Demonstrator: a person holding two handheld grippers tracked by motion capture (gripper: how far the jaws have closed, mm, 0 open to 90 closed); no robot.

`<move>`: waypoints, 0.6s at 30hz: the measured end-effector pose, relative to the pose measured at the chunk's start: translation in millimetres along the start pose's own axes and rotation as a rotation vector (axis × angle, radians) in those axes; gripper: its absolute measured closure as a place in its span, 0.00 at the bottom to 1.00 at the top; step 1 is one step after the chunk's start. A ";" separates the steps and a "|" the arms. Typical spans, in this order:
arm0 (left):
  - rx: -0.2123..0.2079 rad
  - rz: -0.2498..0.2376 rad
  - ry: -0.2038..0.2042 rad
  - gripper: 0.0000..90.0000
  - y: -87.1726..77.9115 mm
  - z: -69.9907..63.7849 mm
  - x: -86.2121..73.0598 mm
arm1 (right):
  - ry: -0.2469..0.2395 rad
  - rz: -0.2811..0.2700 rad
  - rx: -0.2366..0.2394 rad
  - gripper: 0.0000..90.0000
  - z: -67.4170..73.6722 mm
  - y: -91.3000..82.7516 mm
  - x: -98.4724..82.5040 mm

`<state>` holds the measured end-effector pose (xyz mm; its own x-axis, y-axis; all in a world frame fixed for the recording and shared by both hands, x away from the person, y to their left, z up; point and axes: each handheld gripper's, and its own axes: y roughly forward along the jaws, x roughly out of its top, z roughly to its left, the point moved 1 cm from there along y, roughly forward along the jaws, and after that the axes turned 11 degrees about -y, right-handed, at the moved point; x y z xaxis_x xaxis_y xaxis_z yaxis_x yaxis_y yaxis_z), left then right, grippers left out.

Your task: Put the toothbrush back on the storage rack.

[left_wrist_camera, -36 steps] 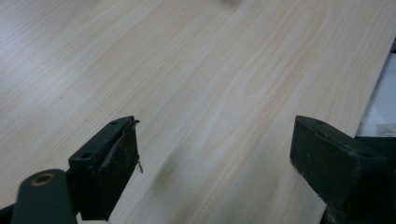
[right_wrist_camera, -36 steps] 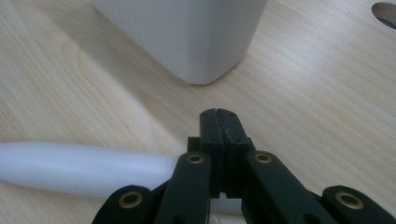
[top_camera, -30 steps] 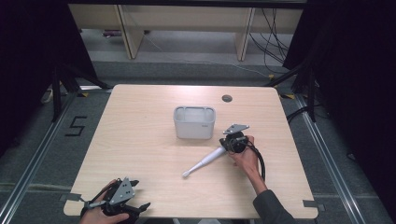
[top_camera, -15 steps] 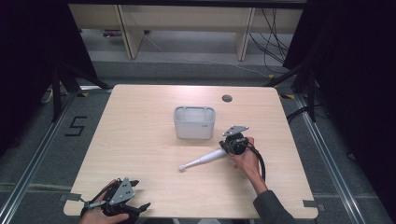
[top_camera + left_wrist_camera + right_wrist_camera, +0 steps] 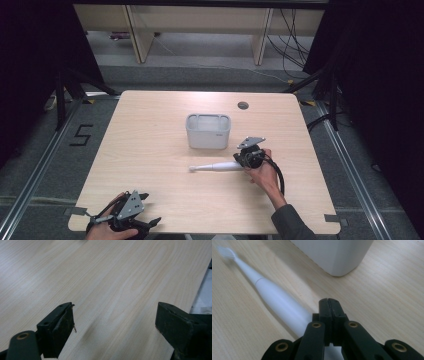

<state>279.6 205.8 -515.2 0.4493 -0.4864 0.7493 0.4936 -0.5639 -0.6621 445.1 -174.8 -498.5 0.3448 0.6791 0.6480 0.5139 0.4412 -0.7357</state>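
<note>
1. The white electric toothbrush [image 5: 216, 167] lies flat near the middle of the desk [image 5: 150, 145], in front of the white bin [image 5: 208, 131] and just apart from it, its brush head pointing toward the left side of the high view.
2. The right tongs [image 5: 243, 161] sit at the toothbrush's thick handle end. In the right gripper view the right tongs [image 5: 329, 302] are clenched tight, jaw against jaw, with nothing between the tips; the toothbrush [image 5: 274, 298] runs alongside and under them, touching the gripper's left side.
3. The left tongs [image 5: 145, 207] rest at the desk's near left corner, close to the front edge. In the left gripper view they [image 5: 115, 315] stand released, jaws wide apart over bare wood.
4. Open room: the whole left half of the desk is bare, as is the strip behind the bin up to the cable hole [image 5: 243, 105] near the far edge. The right hand [image 5: 262, 172] has free wood out to the right edge.
5. Compared with the earlier frames, the toothbrush has swung from a slant, head toward the person, to nearly parallel with the front edge. The left tongs are unmoved.
</note>
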 end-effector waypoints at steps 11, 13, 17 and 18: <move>0.000 -0.003 -0.004 0.16 0.2 -0.2 0.1 | -0.023 0.007 0.025 1.00 11.2 0.9 4.4; -0.005 -0.003 -0.006 0.16 0.2 -0.1 -0.1 | -0.051 0.008 0.037 1.00 13.4 1.4 5.4; 0.000 -0.002 -0.002 0.16 0.1 0.0 0.1 | -0.050 0.006 0.038 1.00 19.4 2.3 7.0; 0.000 0.001 -0.001 0.16 -0.1 0.2 -0.1 | -0.065 0.027 0.053 1.00 22.7 0.9 8.4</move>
<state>279.7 206.0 -515.2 0.4506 -0.4860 0.7488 0.4930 -0.5639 -0.6626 430.6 -155.4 -498.1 0.3051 0.7273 0.6148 0.4622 0.4513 -0.7633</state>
